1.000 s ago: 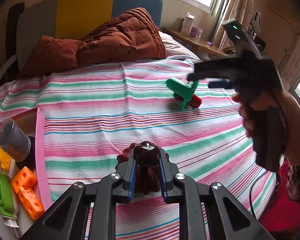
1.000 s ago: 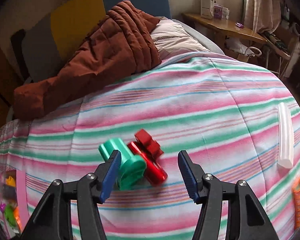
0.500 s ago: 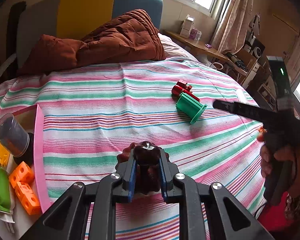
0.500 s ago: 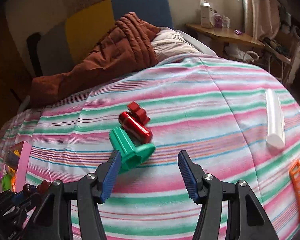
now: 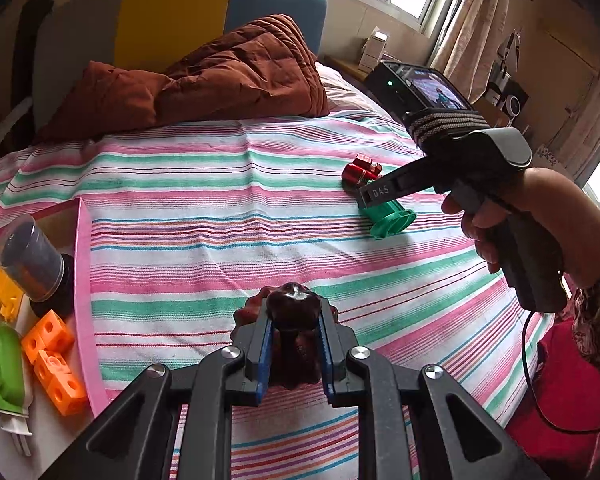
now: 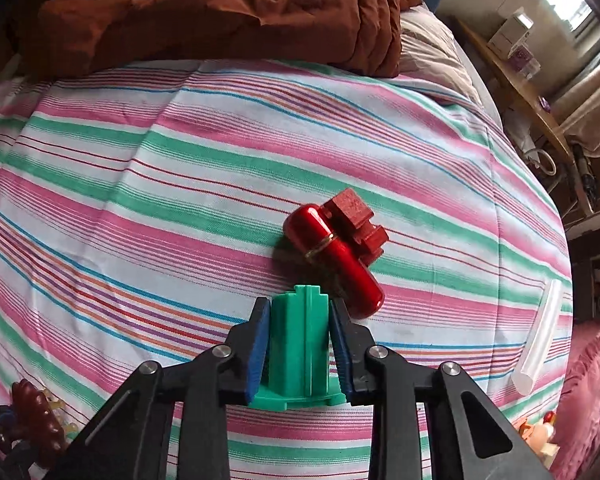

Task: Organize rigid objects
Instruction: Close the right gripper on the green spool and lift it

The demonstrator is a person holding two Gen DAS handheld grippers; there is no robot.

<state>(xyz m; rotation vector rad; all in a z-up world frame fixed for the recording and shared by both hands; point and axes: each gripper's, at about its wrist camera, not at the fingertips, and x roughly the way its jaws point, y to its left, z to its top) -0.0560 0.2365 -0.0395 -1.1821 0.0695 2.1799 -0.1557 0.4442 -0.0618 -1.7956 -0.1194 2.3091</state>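
My left gripper (image 5: 293,322) is shut on a dark brown fluted mould (image 5: 292,344), held above the striped bed. My right gripper (image 6: 300,312) has its blue pads closed against a green flanged plastic piece (image 6: 298,344) that lies on the bedspread; it also shows in the left wrist view (image 5: 388,218), with the right gripper (image 5: 370,194) over it. A shiny red capsule (image 6: 334,258) and a dark red block (image 6: 356,222) lie touching just beyond the green piece. A pink tray (image 5: 83,280) at the left holds orange cubes (image 5: 54,354), a green piece (image 5: 2,368) and a dark jar (image 5: 32,260).
A brown quilt (image 5: 204,80) is heaped at the head of the bed. A clear white tube (image 6: 540,340) lies on the bedspread at the right. An orange item shows at the bed's right edge (image 6: 540,436). A wooden shelf (image 6: 516,76) stands beyond the bed.
My right gripper has moved down onto the green piece and closed from wide open onto it. My left gripper keeps holding the brown mould in about the same place.
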